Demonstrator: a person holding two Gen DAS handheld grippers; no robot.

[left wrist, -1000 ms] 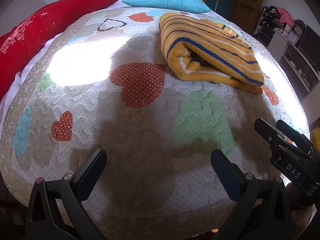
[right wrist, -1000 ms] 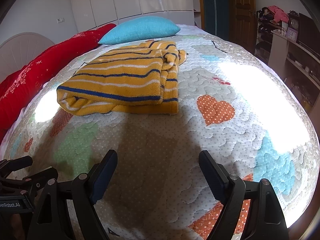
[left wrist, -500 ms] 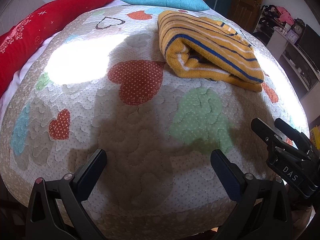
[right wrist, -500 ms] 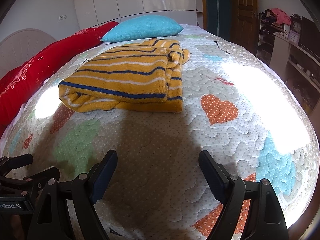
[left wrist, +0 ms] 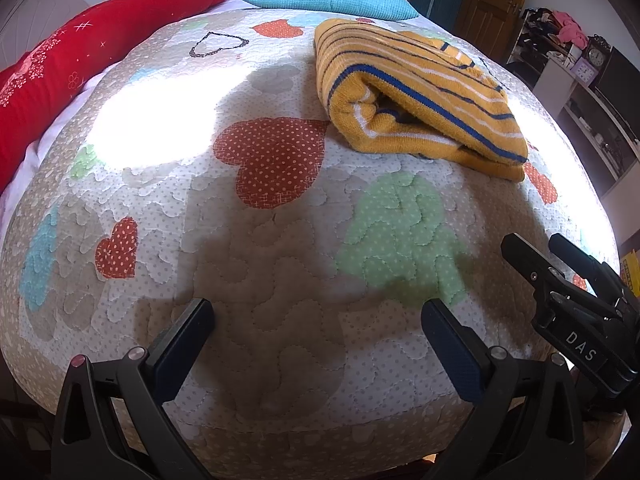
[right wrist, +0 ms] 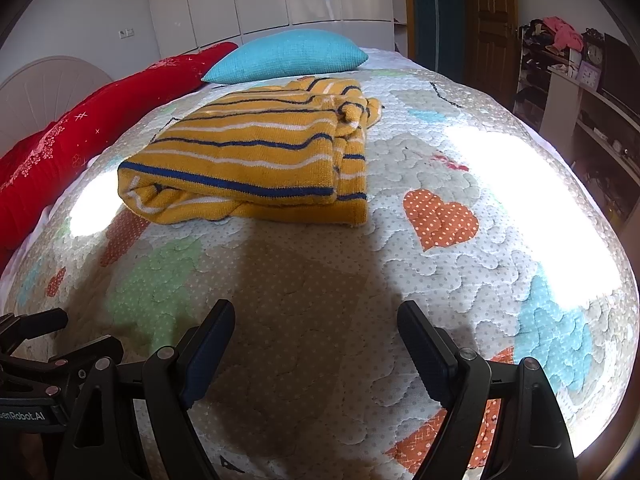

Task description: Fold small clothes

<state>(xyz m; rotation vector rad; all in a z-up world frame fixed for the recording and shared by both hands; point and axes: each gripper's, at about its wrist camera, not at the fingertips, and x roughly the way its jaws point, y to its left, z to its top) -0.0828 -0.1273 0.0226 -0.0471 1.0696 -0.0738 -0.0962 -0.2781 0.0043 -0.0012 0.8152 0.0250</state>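
The yellow striped garment [right wrist: 256, 164] is lying folded on the quilted bedspread [right wrist: 320, 300], toward the far side of the bed, just near of the blue pillow [right wrist: 288, 56]. The red bolster [left wrist: 100, 52] is lying along the left edge of the bed. The left gripper [left wrist: 318, 320] is hovering over the near part of the bedspread, released, its jaws spread wide and holding nothing. The right gripper [right wrist: 316, 324] is likewise hovering released and empty, well apart from the garment. In the left wrist view, the right gripper is showing at the right edge. Sunlight patches are falling on the bedspread.
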